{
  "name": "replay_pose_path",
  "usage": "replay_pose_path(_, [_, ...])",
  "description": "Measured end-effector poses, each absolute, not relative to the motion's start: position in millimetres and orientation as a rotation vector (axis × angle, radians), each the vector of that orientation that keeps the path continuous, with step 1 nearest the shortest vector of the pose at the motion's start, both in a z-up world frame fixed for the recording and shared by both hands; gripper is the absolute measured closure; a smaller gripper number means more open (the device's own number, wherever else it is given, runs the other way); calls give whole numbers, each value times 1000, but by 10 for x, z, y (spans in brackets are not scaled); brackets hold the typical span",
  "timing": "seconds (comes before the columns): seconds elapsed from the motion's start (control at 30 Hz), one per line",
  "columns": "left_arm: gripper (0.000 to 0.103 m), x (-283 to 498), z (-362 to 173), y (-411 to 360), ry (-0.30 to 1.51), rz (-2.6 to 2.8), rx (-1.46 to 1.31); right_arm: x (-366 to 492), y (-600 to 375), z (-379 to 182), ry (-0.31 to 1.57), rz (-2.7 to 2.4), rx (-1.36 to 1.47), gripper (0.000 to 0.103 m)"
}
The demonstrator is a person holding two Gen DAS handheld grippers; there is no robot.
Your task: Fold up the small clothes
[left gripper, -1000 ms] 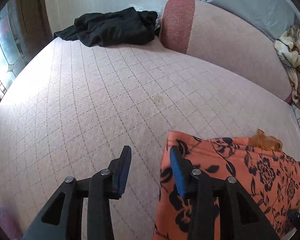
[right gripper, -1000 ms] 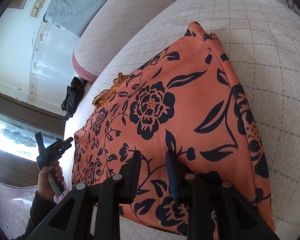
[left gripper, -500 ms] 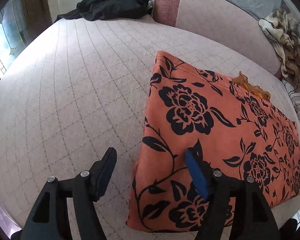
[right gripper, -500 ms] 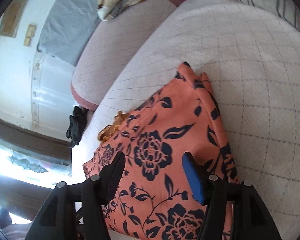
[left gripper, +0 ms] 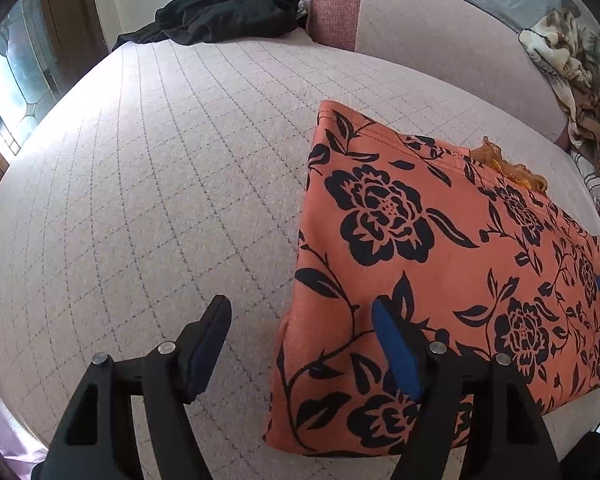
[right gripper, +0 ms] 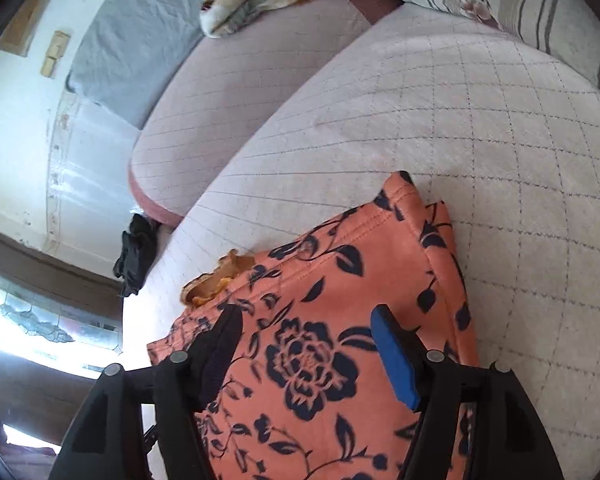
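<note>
Folded orange floral garment (left gripper: 440, 264) is lying lower right on the quilted pink bed (left gripper: 160, 180). Black clothes (left gripper: 220, 20) are sitting upper left. Left gripper (left gripper: 300, 344) is gaping empty, and right gripper (right gripper: 306, 352) is opening, gripping nothing.

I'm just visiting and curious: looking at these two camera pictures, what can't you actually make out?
- Orange floral garment: near edge covered by the left hand-held gripper in the left view; cut off at the bottom edge in the right view.
- Orange frilly piece: mostly tucked under the garment, so unidentifiable.
- Black clothing: far and crumpled, type unclear.
- Right hand-held gripper: jaws opening, nothing pinched; the holder's hand is out of frame.
</note>
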State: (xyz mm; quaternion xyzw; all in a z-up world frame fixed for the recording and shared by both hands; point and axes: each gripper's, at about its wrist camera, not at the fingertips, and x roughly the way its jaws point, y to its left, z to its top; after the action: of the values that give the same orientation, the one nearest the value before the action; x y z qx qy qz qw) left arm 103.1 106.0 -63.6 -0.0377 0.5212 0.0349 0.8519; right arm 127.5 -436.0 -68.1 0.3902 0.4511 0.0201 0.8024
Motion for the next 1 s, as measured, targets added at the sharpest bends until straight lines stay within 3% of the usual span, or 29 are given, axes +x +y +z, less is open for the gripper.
replay_pose_path(0.07, [29,1028,-619,1046,1101,69,-86,1337,-4461,-907,1012,-7,893,30])
replay_pose_path(0.37, [29,763,-252,843,1025,41,-70,152,-4128,-241,825,109,903,29])
replay_pose_path(0.53, [27,642,-169,609,998,-11,-56,-635,-3857,-627,896,73,1013,29])
replay_pose_path(0.67, [27,605,-258,374,1015,-51,-11,-694,-4004,-925,888,13,1149,28])
replay_pose_path(0.9, [27,584,-390,114,1052,-70,22,-431,-4298,-981,797,-79,1252,28])
replay_pose_path(1.0, [27,594,-386,63,1047,-71,40,-381,-4306,-969,781,-78,1246,35])
